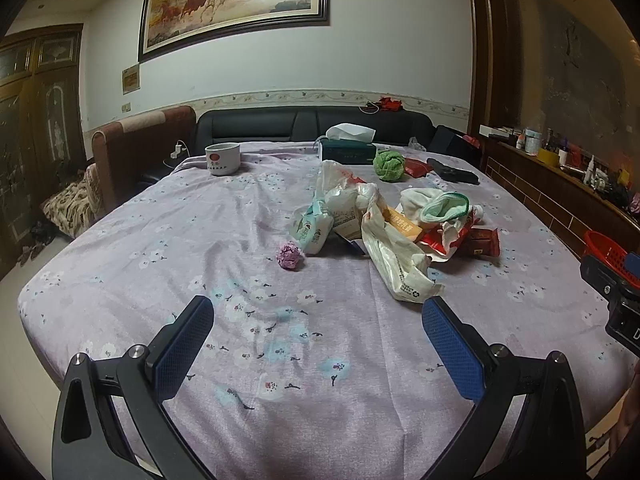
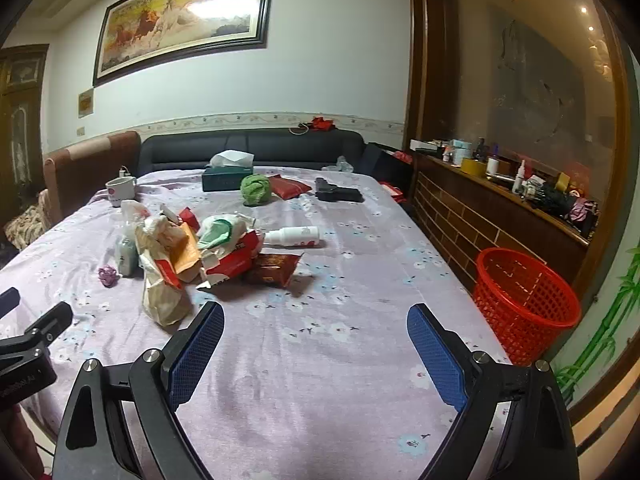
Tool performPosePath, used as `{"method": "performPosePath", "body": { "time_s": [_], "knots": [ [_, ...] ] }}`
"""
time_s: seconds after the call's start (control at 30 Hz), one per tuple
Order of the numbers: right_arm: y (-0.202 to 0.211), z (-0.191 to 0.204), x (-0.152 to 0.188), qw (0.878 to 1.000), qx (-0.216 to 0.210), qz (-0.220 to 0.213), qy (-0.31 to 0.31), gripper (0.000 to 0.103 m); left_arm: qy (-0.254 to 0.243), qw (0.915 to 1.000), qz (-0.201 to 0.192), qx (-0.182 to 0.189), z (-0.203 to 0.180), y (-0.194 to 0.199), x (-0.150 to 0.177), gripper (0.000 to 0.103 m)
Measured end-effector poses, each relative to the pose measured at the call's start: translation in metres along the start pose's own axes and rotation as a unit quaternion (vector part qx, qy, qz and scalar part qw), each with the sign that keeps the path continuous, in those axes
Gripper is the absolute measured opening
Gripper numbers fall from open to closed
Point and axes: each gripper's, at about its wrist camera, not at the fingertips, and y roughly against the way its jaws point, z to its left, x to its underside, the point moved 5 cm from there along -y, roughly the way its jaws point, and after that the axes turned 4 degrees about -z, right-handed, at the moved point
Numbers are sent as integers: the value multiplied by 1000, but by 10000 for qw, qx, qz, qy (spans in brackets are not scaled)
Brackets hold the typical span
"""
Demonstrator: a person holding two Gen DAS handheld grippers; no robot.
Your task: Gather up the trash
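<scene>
A heap of trash lies mid-table on the lilac flowered cloth point(image 1: 280, 360): a crumpled white plastic bag point(image 1: 396, 264), a wet-wipe pack point(image 1: 312, 232), red snack wrappers point(image 1: 480, 240) and a small purple paper ball point(image 1: 289, 256). The right wrist view shows the same heap, with a red-and-white wrapper point(image 2: 236, 260), a brown wrapper point(image 2: 272, 272) and a white bottle point(image 2: 296, 237) lying on its side. My left gripper point(image 1: 318, 314) is open above the near cloth, short of the heap. My right gripper point(image 2: 316, 318) is open too, with nothing between its fingers. A red mesh bin point(image 2: 524, 300) stands right of the table.
At the back of the table are a white mug point(image 1: 222, 158), a tissue box point(image 1: 348, 150), a green ball point(image 1: 388, 165), a red pouch point(image 1: 416, 167) and a black object point(image 1: 454, 171). A dark sofa point(image 2: 248, 148) lies beyond. A cluttered wooden ledge point(image 2: 520, 188) runs along the right.
</scene>
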Motion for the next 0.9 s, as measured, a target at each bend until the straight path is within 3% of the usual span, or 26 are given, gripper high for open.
{"method": "performPosePath", "body": {
  "time_s": [0.9],
  "knots": [
    [-9, 8, 6, 9993, -238, 274, 44, 95, 40, 9997, 241, 61, -1, -9, 9, 103]
  ]
}}
